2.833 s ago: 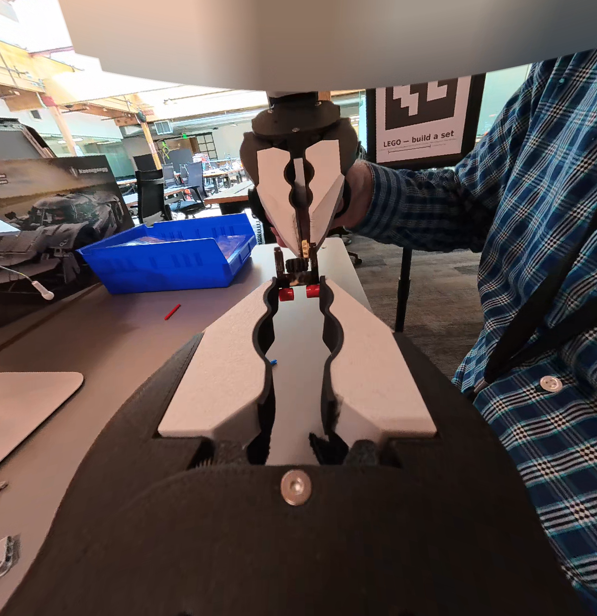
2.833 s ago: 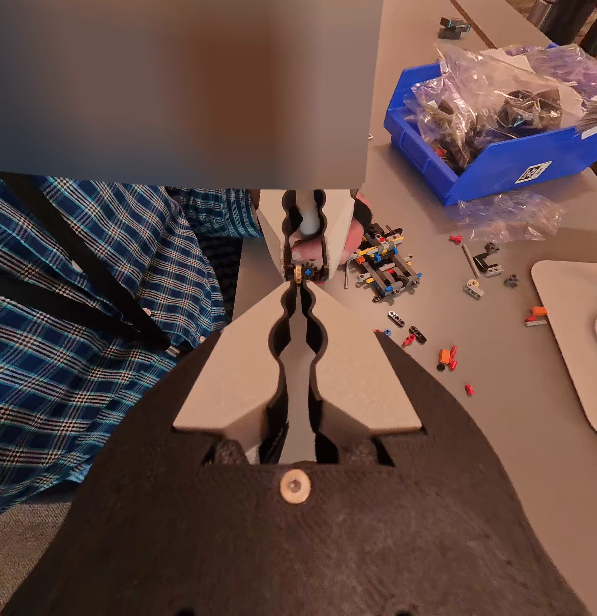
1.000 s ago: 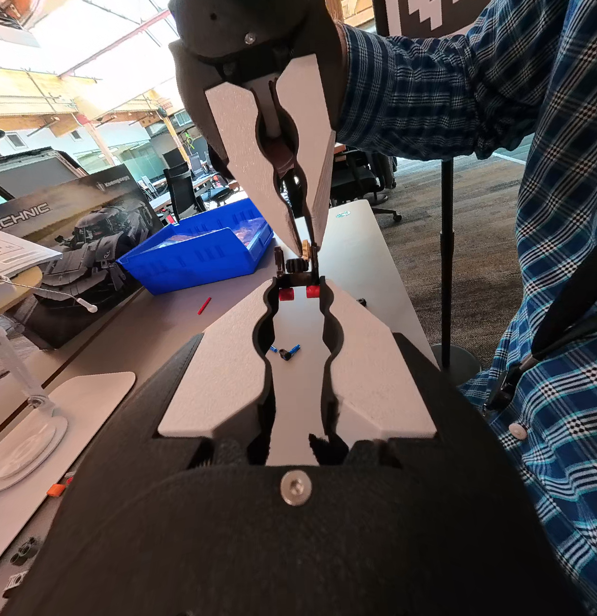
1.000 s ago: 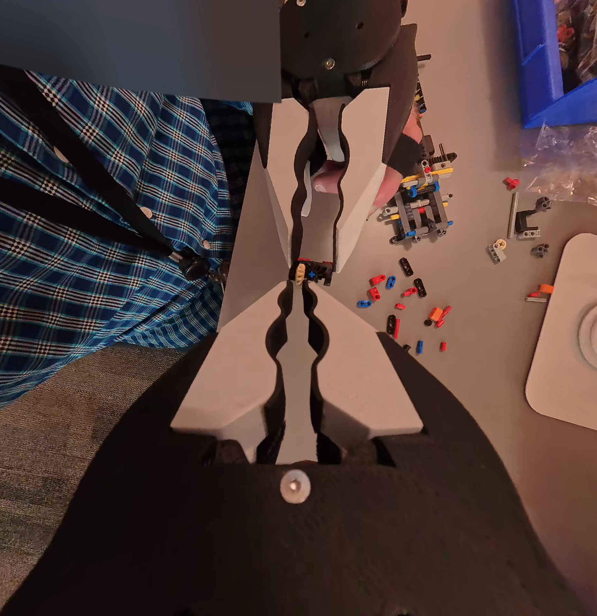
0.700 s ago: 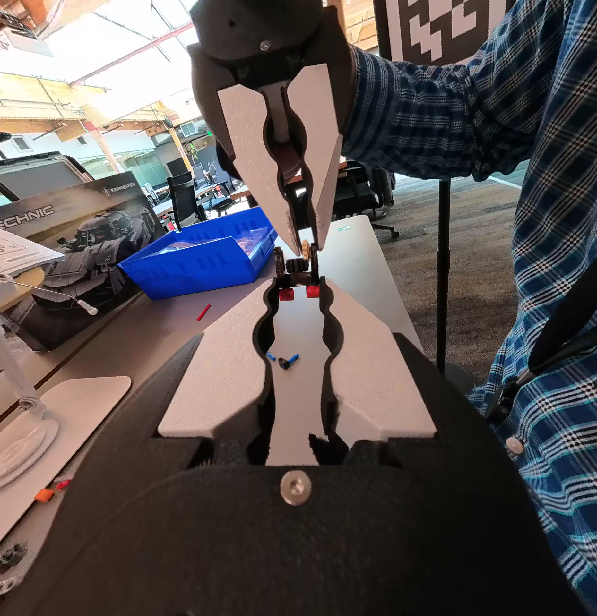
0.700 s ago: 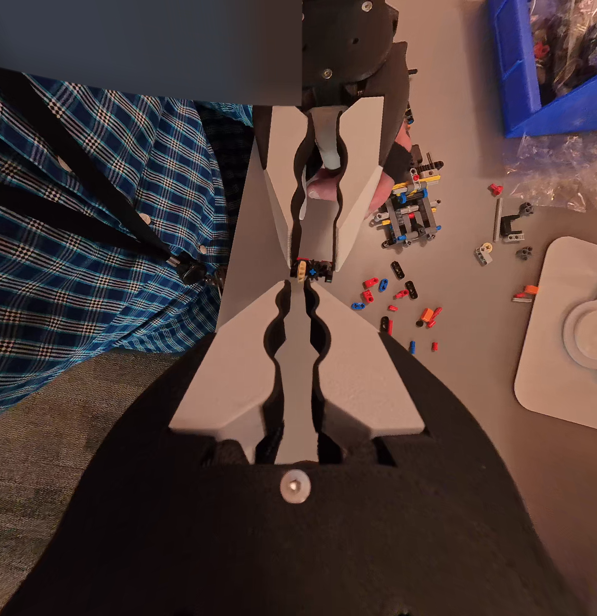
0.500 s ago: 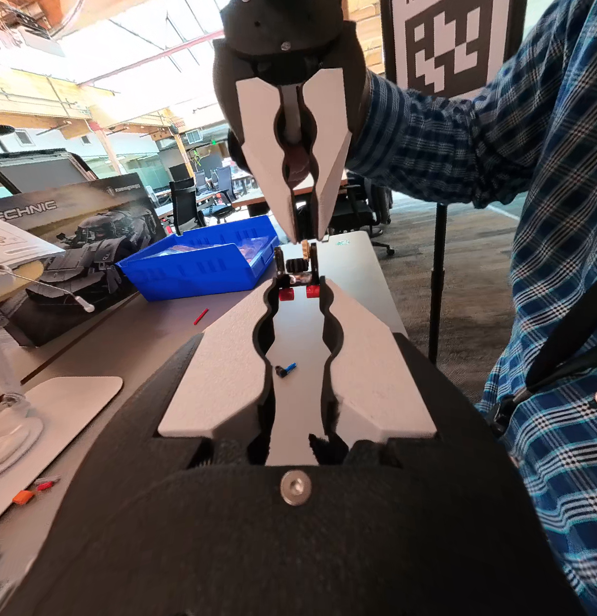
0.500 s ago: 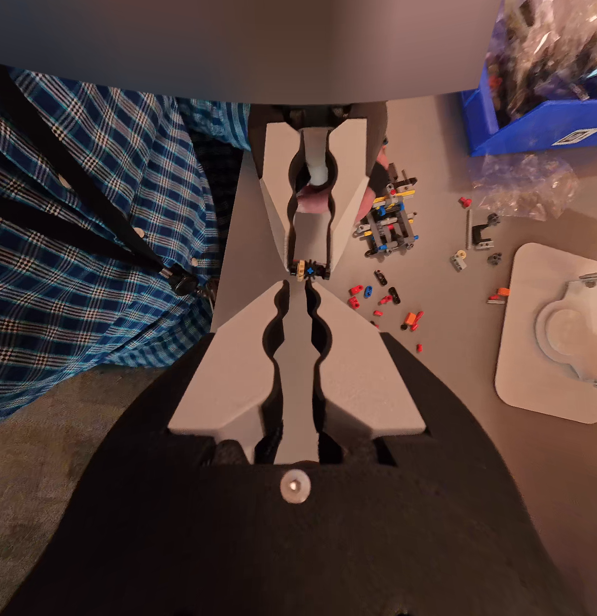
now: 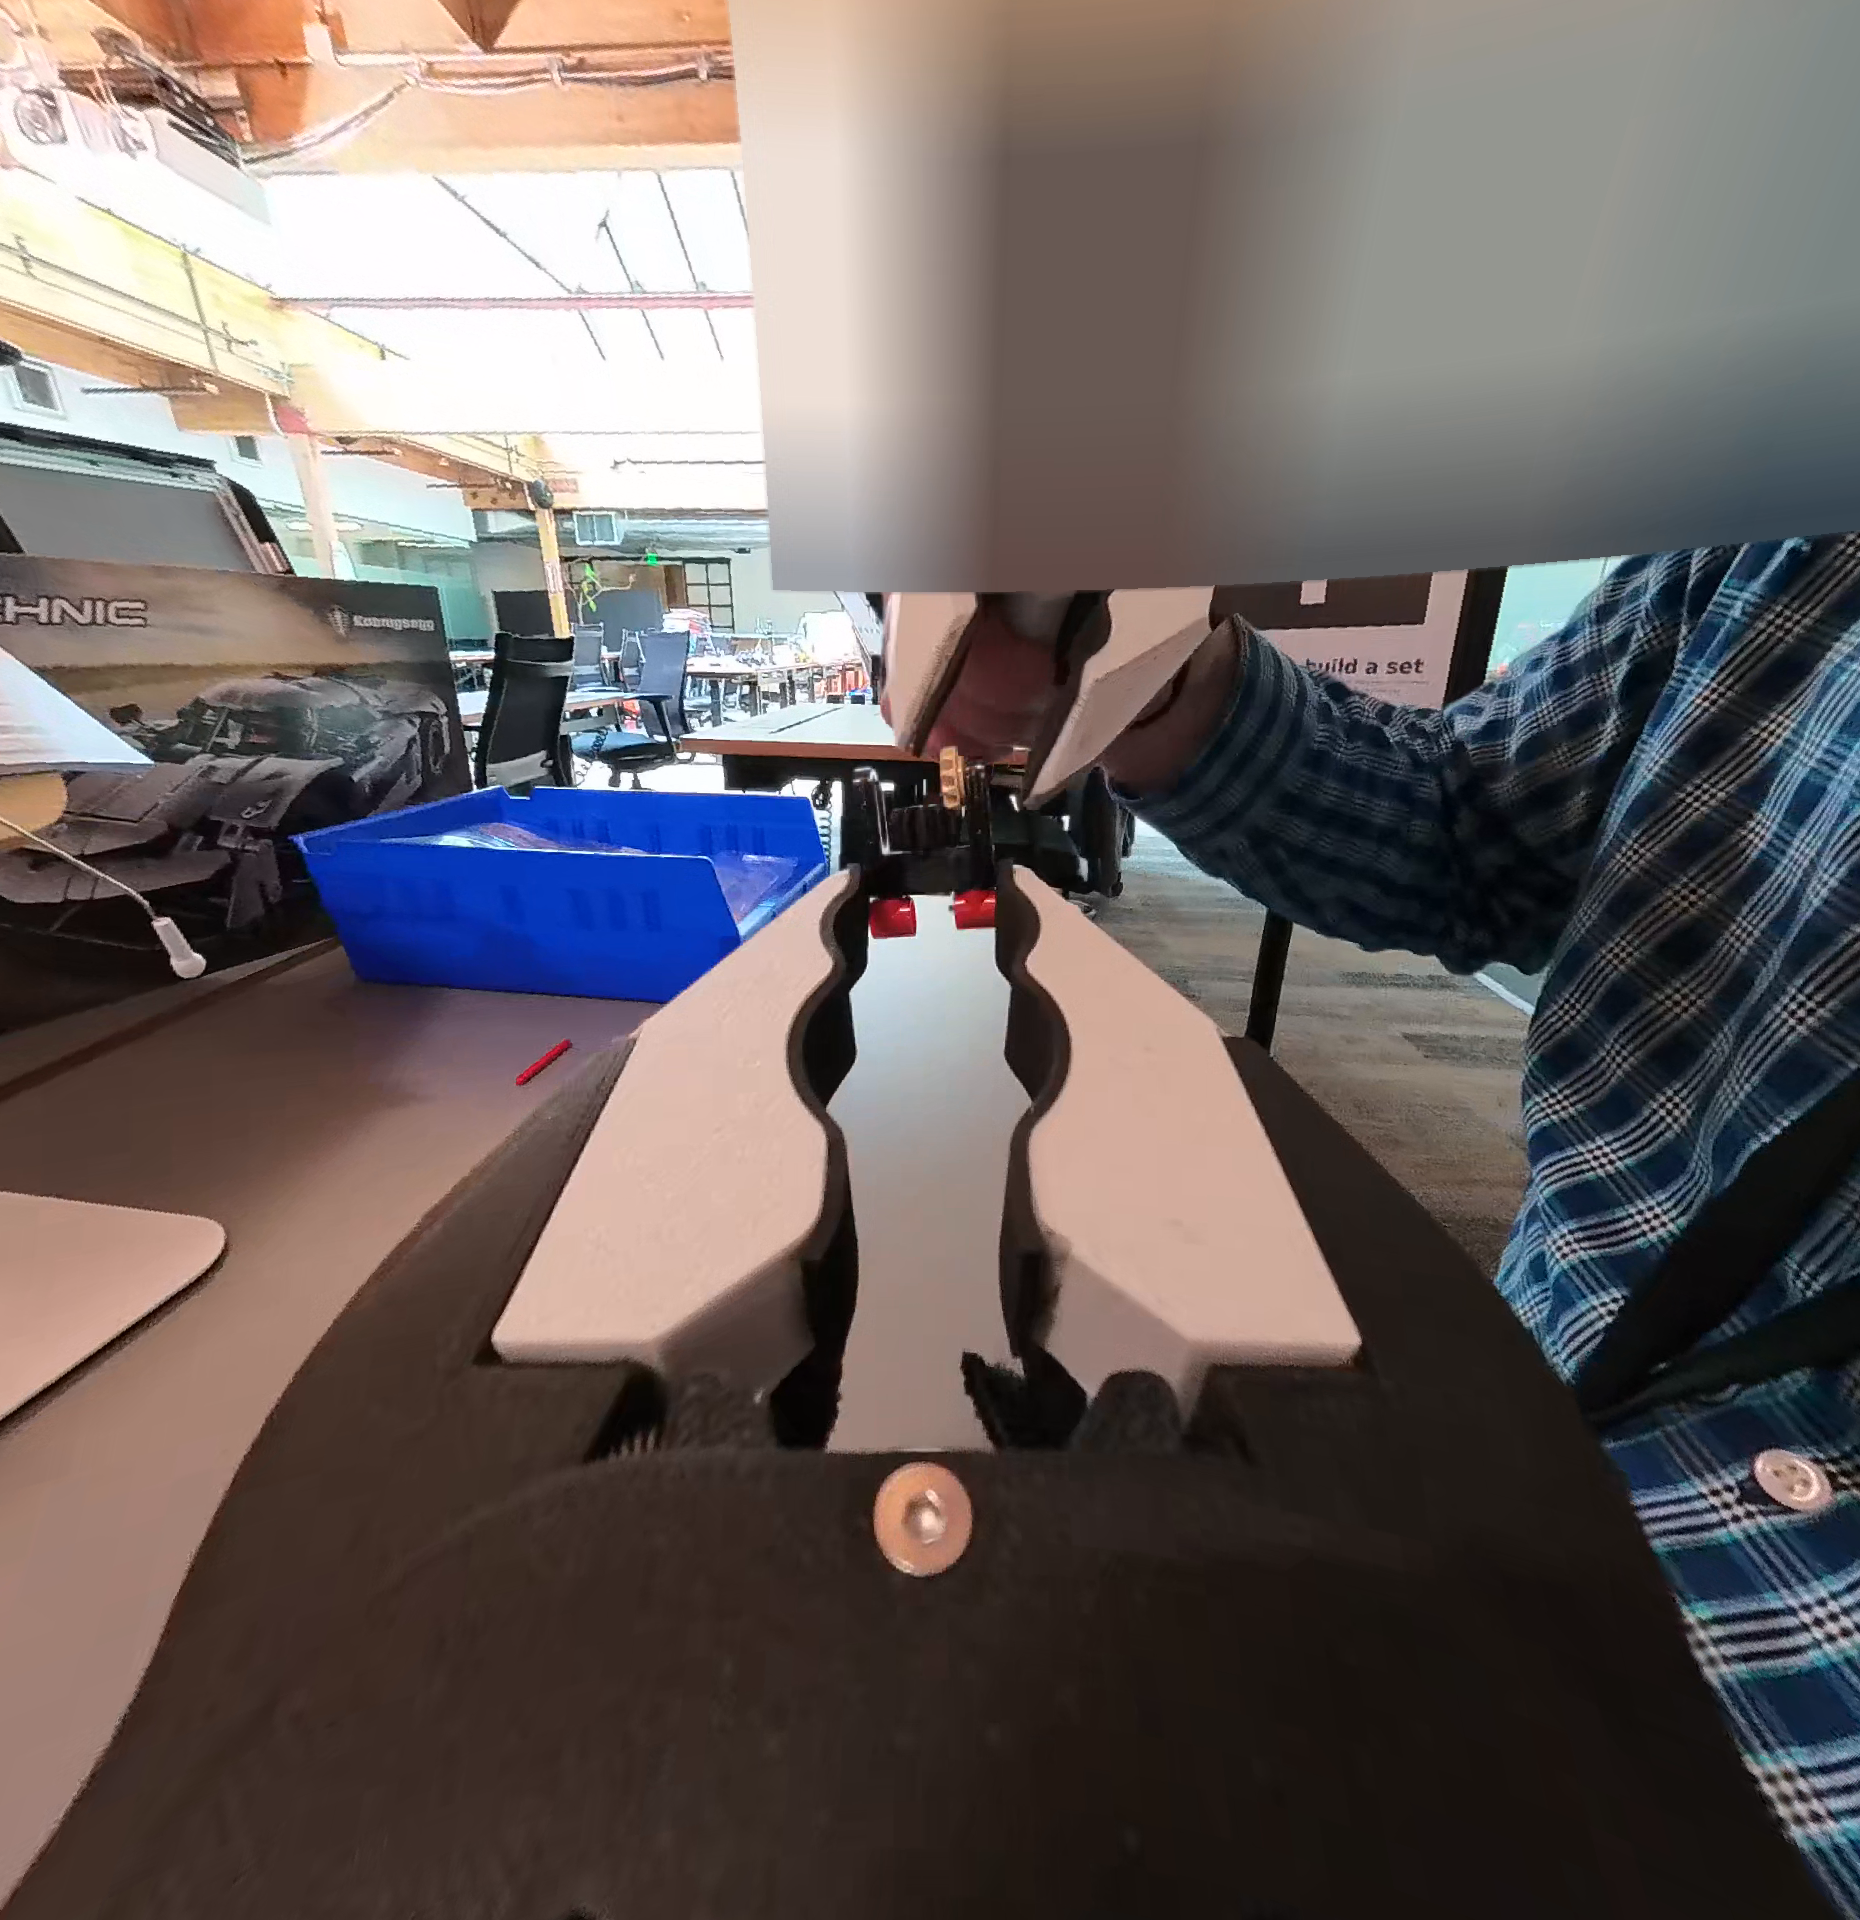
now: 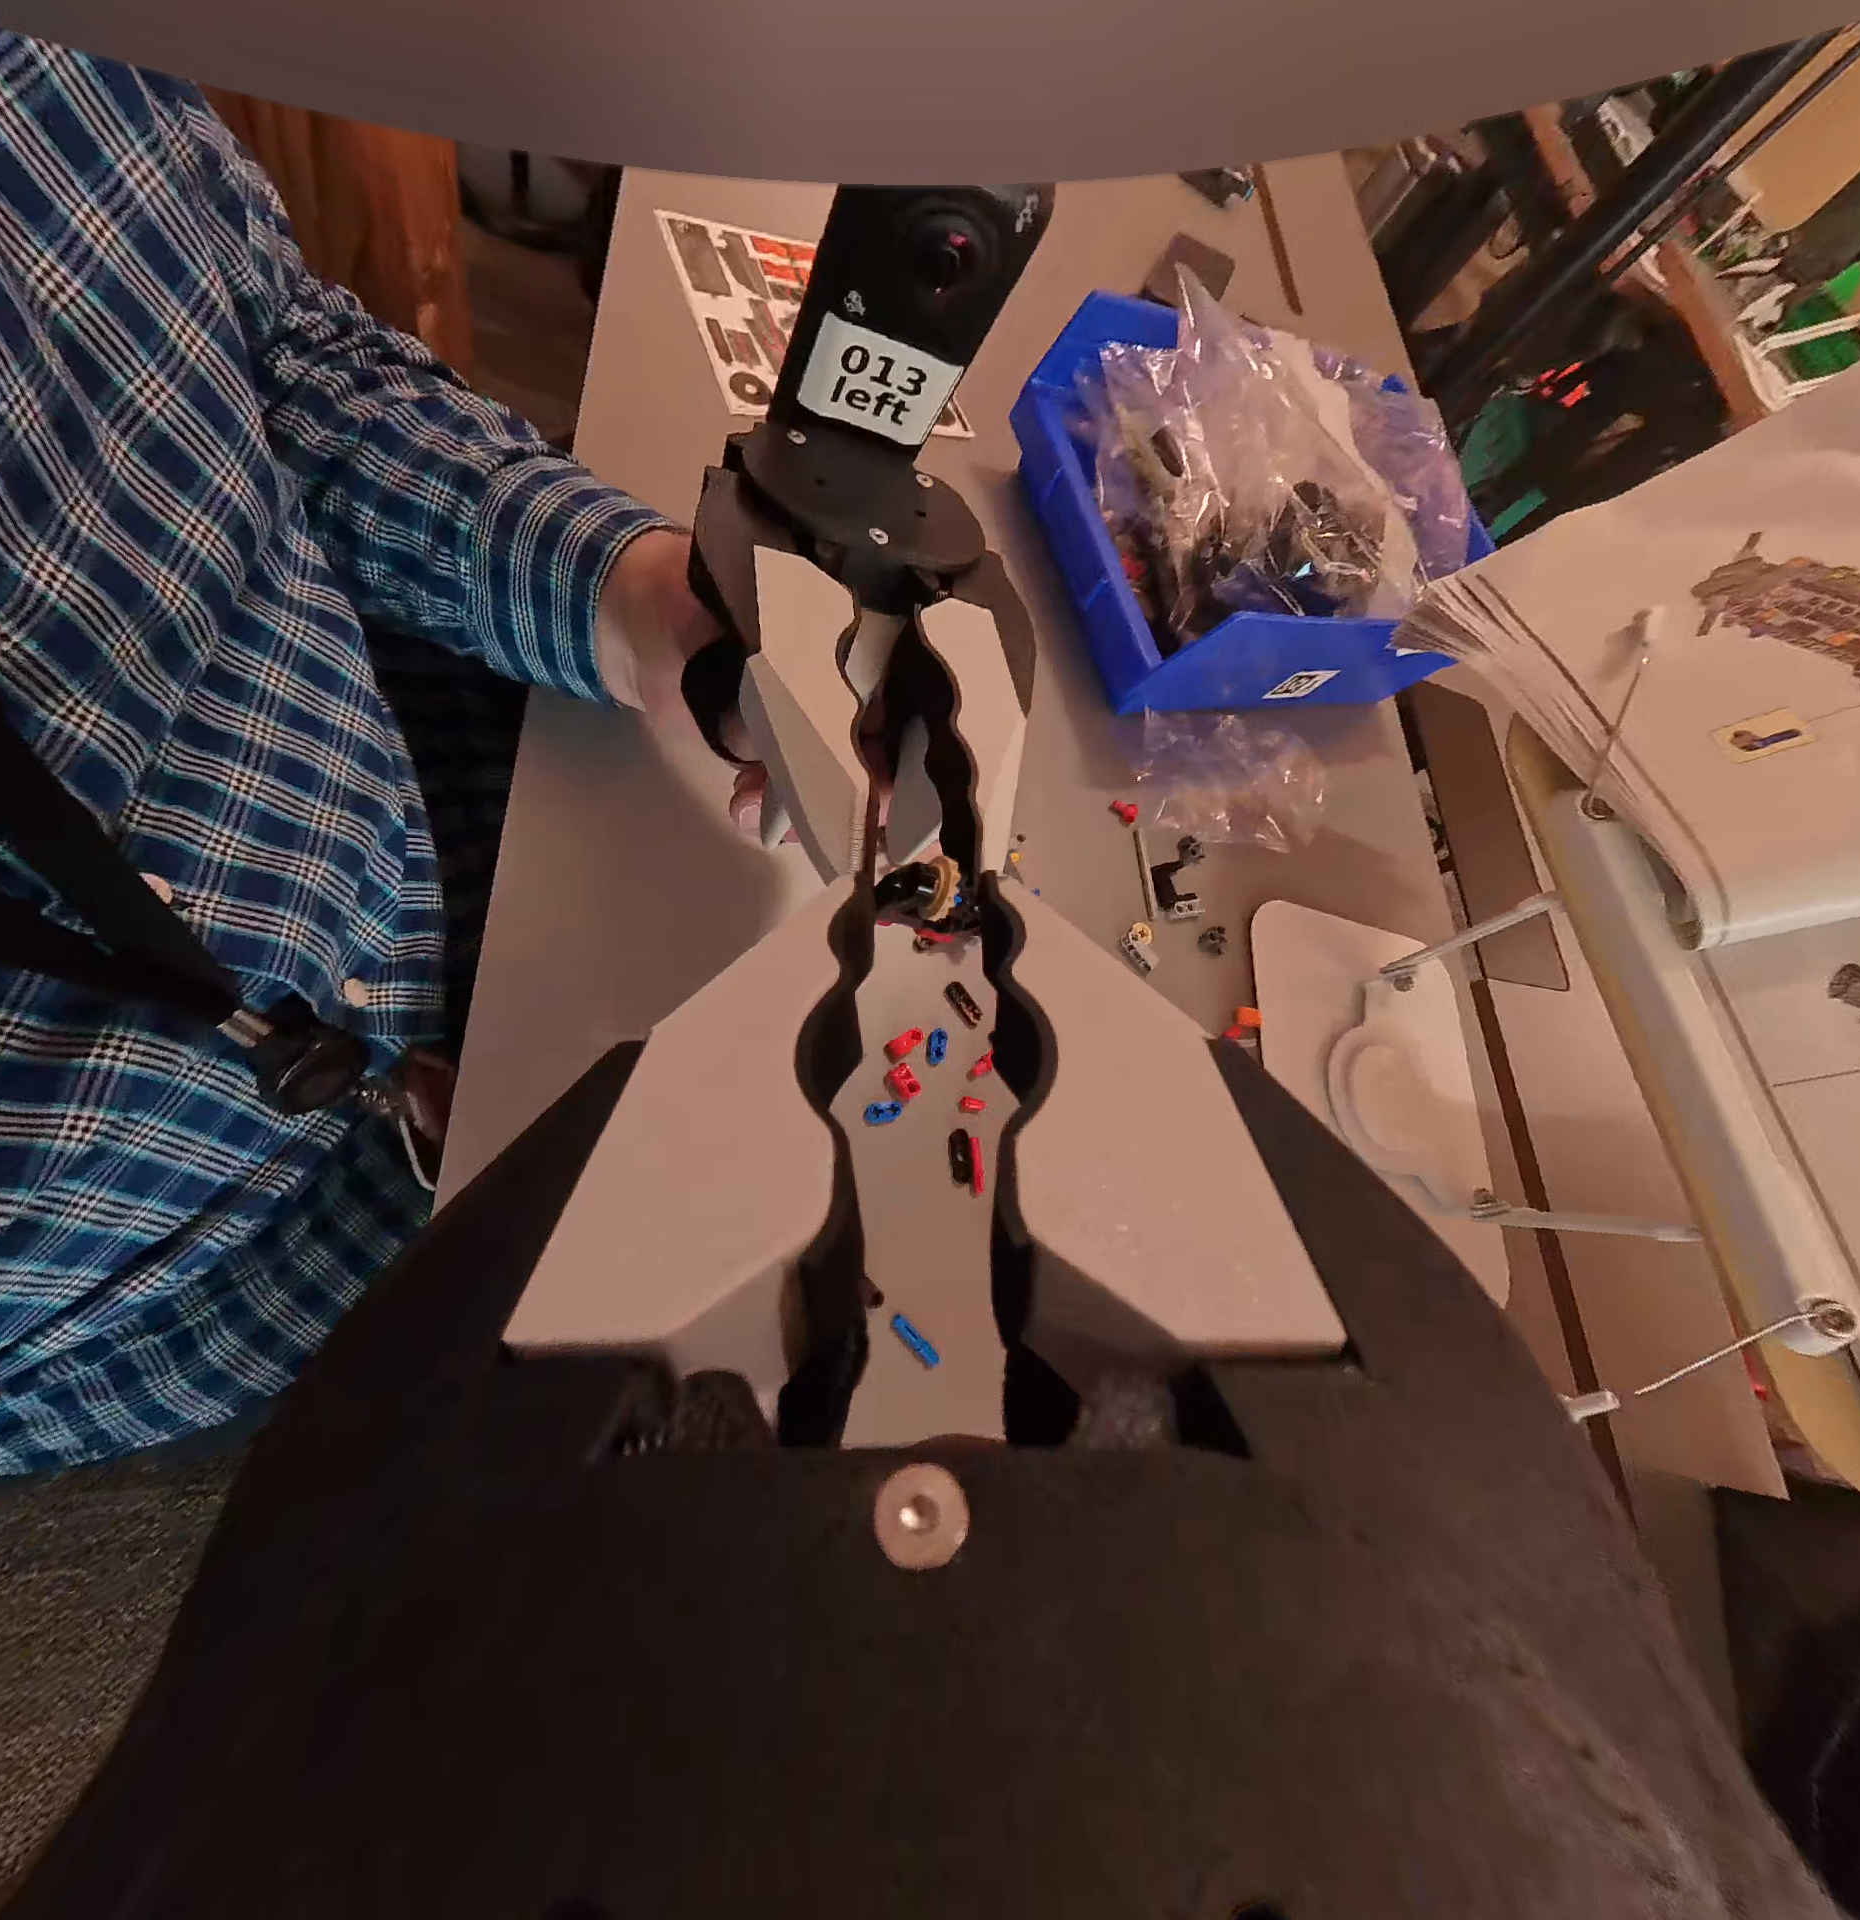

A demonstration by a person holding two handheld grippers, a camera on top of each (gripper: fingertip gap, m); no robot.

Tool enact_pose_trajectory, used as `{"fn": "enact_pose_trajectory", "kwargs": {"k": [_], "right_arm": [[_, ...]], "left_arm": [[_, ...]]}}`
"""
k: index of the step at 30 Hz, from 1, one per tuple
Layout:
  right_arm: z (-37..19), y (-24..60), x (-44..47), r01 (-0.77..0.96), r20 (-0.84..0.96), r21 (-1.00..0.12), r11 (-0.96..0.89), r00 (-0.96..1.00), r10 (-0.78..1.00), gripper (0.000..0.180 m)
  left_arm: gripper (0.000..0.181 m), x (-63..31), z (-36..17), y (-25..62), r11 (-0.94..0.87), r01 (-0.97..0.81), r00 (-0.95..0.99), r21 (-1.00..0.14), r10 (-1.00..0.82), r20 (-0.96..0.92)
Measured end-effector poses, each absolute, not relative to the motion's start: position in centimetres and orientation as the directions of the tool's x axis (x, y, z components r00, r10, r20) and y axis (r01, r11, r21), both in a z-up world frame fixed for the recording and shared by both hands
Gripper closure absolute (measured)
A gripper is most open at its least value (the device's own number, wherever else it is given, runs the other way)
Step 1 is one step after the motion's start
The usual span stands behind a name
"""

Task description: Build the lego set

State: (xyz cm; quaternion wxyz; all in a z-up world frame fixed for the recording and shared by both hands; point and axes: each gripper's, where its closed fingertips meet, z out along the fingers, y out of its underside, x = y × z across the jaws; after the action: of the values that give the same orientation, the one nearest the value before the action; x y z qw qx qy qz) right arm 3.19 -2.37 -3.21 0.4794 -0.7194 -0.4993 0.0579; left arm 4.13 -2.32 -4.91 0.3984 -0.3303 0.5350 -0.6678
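Observation:
My left gripper [image 9: 926,883] is shut on a small black lego assembly [image 9: 918,831] with two red pins facing me, and holds it above the table. A tan gear [image 9: 952,774] sits on top of the assembly. My right gripper [image 9: 967,774] comes in from above with its jaws spread on either side of the gear. In the right wrist view my right gripper [image 10: 926,909] is open around the assembly [image 10: 905,896], and the left gripper [image 10: 905,862] grips it from the far side.
A blue bin [image 10: 1217,665] of bagged parts stands at the back, with a lego box [image 9: 209,727] beside it. Loose red, blue and black pieces [image 10: 936,1081] lie on the table. A white stand base [image 10: 1352,1039] and an open instruction booklet [image 10: 1684,675] are on the right. The tips of both grippers are at nearly the same place.
My right gripper has opened off the tan gear, which stays on the assembly. Both grippers have swung round to a flatter angle. The left gripper still holds the assembly.

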Motion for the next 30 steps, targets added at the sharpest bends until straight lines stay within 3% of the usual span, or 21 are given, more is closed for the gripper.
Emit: {"fn": "enact_pose_trajectory", "kwargs": {"k": [24, 30], "right_arm": [[-2.95, -2.36, 3.57, 0.659, 0.446, -0.752, 0.012, 0.496, 0.745, 0.173], [-2.45, -2.32, 3.63, 0.591, 0.418, -0.806, 0.028, 0.536, 0.734, 0.173]], "left_arm": [[0.159, 4.64, -4.52, -2.42, -0.113, 0.198, -0.462, -0.974, -0.887, 0.009], [0.159, 4.65, -4.06, -2.39, -0.139, 0.214, -0.468, -0.967, -0.883, 0.024]]}}
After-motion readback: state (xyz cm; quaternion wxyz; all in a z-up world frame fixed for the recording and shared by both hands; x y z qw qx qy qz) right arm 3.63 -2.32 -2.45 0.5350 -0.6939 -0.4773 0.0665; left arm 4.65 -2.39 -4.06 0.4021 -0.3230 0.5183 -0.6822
